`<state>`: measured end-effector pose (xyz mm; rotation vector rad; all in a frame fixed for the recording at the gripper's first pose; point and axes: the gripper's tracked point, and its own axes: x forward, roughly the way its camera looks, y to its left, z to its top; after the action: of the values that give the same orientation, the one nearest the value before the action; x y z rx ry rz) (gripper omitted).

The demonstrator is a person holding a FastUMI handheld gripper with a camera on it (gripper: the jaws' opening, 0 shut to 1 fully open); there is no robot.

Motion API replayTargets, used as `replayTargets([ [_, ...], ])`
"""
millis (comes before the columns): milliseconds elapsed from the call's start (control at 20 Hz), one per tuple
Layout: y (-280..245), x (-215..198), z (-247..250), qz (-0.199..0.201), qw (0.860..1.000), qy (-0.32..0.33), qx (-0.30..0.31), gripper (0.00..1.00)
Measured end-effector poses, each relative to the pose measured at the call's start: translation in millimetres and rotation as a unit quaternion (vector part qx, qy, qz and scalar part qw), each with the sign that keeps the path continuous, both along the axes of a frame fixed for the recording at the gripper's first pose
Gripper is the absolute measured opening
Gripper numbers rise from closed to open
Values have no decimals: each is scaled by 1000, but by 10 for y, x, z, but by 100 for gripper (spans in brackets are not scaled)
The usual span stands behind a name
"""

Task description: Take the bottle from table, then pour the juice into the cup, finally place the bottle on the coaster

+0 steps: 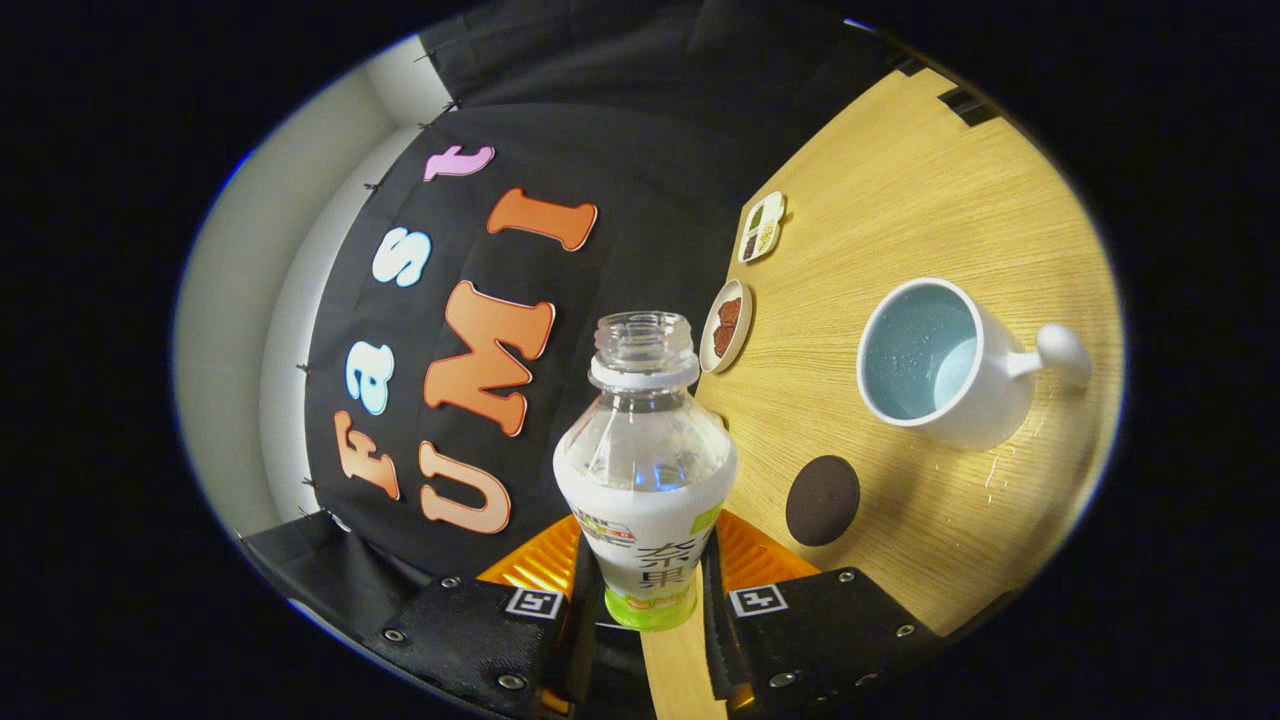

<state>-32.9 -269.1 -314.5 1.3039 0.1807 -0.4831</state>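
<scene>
- Hand-held gripper (648,600) is pinching the clear plastic bottle with the white label (645,470), one finger pressed on each side of its lower part.
- Its fingers are only as far apart as the bottle is wide.
- The bottle sticks out ahead of the fingers, with its neck far from them.
- The bottle has no cap on, and its mouth is open.
- The top part of the bottle is see-through, and the bottom edge of the label is green.
- The whole scene looks tipped over, so the light wooden tabletop (900,230) stands like a wall beside the bottle.
- The white cup with a pale blue inside (935,365) sits on the tabletop, off to one side of the bottle and well apart from it.
- The cup has a white handle with a round knob at the end, on the side away from the bottle.
- A few small wet drops lie on the tabletop just beside the cup.
- The round dark brown coaster (822,500) lies flat on the tabletop, between the bottle and the cup, near the fingers.
- A small round white dish with brown food (727,325) lies past the bottle's mouth.
- A small white tray with little sections (762,227) lies farther off, near the black cloth wall.
</scene>
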Motion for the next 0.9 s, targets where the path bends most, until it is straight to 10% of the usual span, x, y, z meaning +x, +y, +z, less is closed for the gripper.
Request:
replayTargets([
  [900,40,96,28,-41,992,-43,107,46],
])
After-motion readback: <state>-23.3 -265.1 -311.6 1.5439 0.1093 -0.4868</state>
